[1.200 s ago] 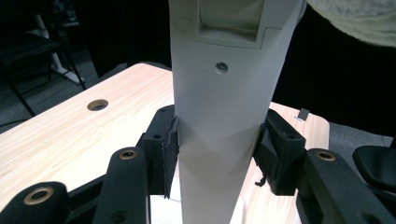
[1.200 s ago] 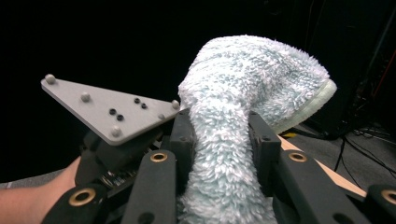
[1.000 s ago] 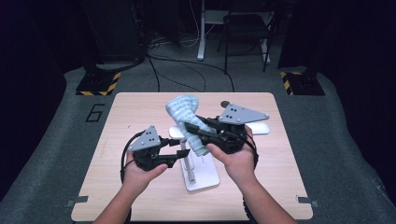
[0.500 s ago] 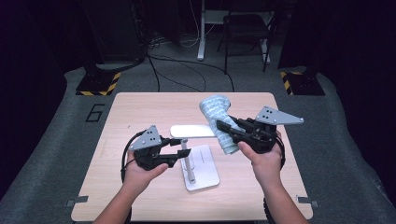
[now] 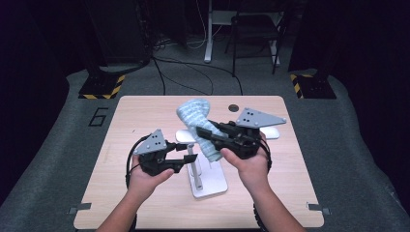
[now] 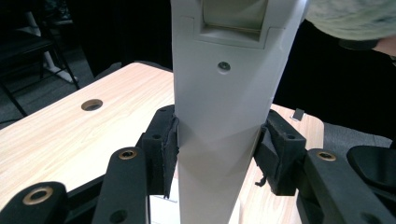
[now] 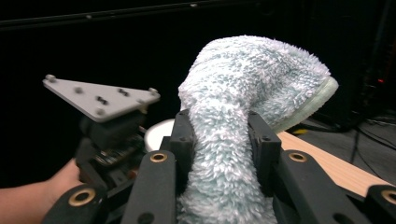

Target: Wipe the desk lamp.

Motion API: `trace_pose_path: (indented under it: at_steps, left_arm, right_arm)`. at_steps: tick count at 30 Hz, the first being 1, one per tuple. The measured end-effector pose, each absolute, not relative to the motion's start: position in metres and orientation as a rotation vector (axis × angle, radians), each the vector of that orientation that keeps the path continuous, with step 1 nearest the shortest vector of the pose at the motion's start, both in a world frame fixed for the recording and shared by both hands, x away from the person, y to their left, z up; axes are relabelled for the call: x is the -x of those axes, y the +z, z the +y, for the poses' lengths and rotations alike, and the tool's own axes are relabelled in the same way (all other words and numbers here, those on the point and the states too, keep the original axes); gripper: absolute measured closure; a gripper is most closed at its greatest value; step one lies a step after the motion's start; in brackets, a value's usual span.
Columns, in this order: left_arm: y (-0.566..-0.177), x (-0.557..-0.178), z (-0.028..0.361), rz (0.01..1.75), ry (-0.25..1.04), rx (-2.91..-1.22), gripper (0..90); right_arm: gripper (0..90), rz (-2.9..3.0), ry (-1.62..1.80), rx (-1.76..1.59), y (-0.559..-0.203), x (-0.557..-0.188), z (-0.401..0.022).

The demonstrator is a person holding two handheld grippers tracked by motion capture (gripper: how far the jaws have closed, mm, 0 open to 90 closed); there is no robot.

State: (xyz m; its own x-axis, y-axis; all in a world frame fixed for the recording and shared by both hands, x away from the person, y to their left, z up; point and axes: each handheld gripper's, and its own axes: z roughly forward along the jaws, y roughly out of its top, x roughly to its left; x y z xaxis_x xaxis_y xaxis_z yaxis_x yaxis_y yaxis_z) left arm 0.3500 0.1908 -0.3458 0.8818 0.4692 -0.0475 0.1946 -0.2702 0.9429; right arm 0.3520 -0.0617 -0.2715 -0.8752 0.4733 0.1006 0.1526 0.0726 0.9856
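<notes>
Jaws of the right gripper [image 7: 219,140] are clamped on a fluffy pale blue-green sock [image 5: 200,128], squeezing it partway along its length; jaws of the left gripper [image 6: 217,149] sit half-wide w/ both pads pressed on the upright post of a white plastic stand w/ a flat base [image 5: 209,180], holding it steady on the light wood tabletop [image 5: 145,111]. Key relation: the sock hangs in the air just above & slightly right of the stand's post, touching nothing but the right jaws as far as I can tell, so the right hand [image 5: 249,162] is the 1 that must bring it over. Sock's long axis runs diagonal in the high view, rounded end up and away toward the far side, other end down toward the person at the right gripper. In the right gripper view it rises out of the jaws, then bends over to the right, where a paler edge shows. Post's long axis is vertical. Which sock end is open, can't tell.
</notes>
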Motion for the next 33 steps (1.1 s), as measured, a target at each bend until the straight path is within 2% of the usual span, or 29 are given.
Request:
trace_pose_path:
  at_steps: [6, 21, 33]
  left_arm:
    - [-0.346, -0.349, 0.19, 0.492, 0.296, -1.851, 52.7]
    - [-0.347, -0.35, 0.189, 0.49, 0.288, -1.843, 52.6]
    - [-0.347, -0.351, 0.19, 0.496, 0.289, -1.84, 52.6]
  right_arm:
    - [68.7, 2.103, 1.866, -0.615, -0.272, -0.352, -0.064]
    - [68.7, 2.012, 1.931, -0.796, -0.296, -0.352, -0.151]
    - [69.4, 2.03, 1.976, -0.717, -0.31, -0.328, -0.147]
